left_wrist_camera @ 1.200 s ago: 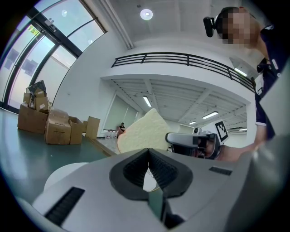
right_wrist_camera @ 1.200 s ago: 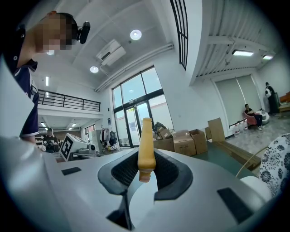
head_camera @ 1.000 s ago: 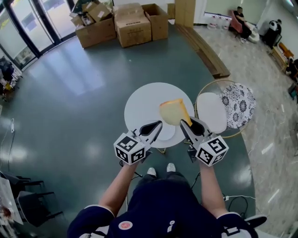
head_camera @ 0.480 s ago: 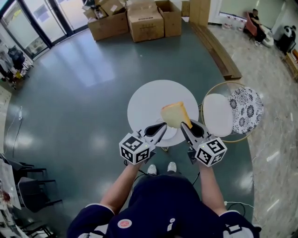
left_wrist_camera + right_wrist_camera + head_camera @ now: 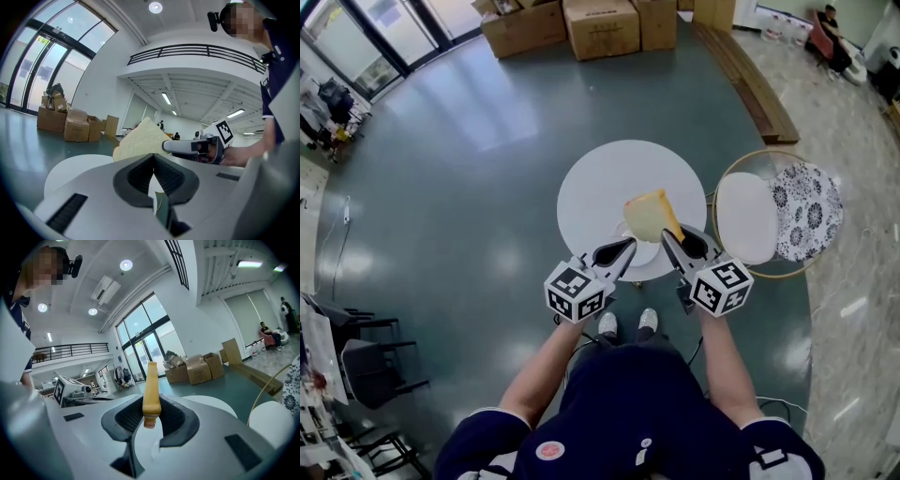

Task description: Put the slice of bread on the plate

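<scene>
The right claw point(image 5: 668, 240) is clamped on one edge of the slice of bread point(image 5: 651, 215), which stands edge-on between its jaws. Over the last second it has sunk toward the round white counter point(image 5: 600, 183), so the slice now hangs just above the plate point(image 5: 637, 254), leaning out over the plate's far side. The left claw point(image 5: 629, 246), jaws together and empty, has also come down beside the plate's left rim. By this look, only the last lowering and the release remain
</scene>
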